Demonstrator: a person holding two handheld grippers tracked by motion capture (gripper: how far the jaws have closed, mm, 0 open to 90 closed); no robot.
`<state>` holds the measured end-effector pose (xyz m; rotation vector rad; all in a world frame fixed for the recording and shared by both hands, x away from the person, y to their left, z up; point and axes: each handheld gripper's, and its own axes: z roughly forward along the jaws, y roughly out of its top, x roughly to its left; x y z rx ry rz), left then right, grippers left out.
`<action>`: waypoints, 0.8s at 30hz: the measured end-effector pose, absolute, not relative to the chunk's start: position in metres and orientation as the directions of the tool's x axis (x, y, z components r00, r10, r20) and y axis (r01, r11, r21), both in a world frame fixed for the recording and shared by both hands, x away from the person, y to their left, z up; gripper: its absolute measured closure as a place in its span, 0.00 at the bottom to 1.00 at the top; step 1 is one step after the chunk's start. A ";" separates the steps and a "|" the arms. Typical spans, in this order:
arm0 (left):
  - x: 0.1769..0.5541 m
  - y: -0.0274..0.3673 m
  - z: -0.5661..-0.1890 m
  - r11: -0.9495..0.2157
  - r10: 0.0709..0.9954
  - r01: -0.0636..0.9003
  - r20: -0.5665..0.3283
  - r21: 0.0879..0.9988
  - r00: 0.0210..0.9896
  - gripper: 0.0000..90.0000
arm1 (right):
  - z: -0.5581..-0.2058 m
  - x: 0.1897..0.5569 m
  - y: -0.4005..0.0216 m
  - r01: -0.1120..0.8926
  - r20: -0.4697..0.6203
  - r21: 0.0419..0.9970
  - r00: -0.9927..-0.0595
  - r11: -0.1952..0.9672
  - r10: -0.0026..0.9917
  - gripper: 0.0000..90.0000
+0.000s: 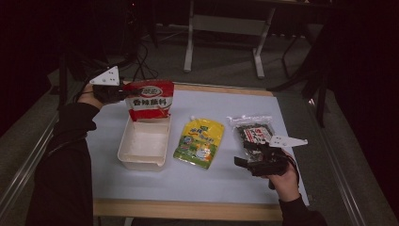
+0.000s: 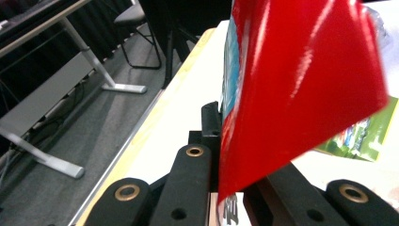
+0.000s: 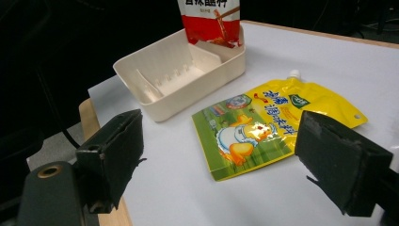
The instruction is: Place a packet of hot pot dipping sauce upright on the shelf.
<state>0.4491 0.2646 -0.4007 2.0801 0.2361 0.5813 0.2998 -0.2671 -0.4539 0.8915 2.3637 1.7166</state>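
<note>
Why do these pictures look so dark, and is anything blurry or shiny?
High view: dim room, only the table lit, print soft. Left gripper view: the red pouch sits so close it blurs, with white glare streaks. Right gripper view: sharper, glare on the yellow pouch.

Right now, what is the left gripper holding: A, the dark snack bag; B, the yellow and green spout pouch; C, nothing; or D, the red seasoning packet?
D: the left gripper is clamped on the edge of the red seasoning packet, which hangs at the far end of the cream tray.
</note>
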 end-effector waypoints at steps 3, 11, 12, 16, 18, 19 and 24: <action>0.451 0.265 -0.405 -0.542 0.381 -0.047 0.295 0.839 0.876 1.00 | -0.454 0.300 -0.266 0.400 0.259 0.894 -0.829 0.202 0.495 0.17; 0.454 0.263 -0.424 -0.548 0.367 0.000 0.241 0.836 0.898 1.00 | -0.455 0.300 -0.265 0.402 0.260 0.892 -0.831 0.206 0.492 0.17; 0.455 0.263 -0.430 -0.544 0.375 0.024 0.217 0.839 0.901 1.00 | -0.455 0.300 -0.265 0.403 0.261 0.892 -0.830 0.206 0.493 0.17; 0.456 0.263 -0.437 -0.532 0.404 0.055 0.195 0.845 0.894 1.00 | -0.456 0.300 -0.265 0.401 0.257 0.892 -0.832 0.211 0.492 0.17; 0.457 0.262 -0.443 -0.536 0.401 0.054 0.198 0.843 0.895 1.00 | -0.456 0.299 -0.265 0.400 0.256 0.892 -0.832 0.212 0.492 0.17; 0.456 0.262 -0.445 -0.522 0.408 0.057 0.190 0.851 0.893 1.00 | -0.456 0.299 -0.265 0.399 0.255 0.892 -0.832 0.213 0.493 0.17; 0.456 0.260 -0.443 -0.516 0.450 0.082 0.189 0.853 0.873 0.96 | -0.456 0.299 -0.264 0.399 0.252 0.891 -0.832 0.217 0.495 0.17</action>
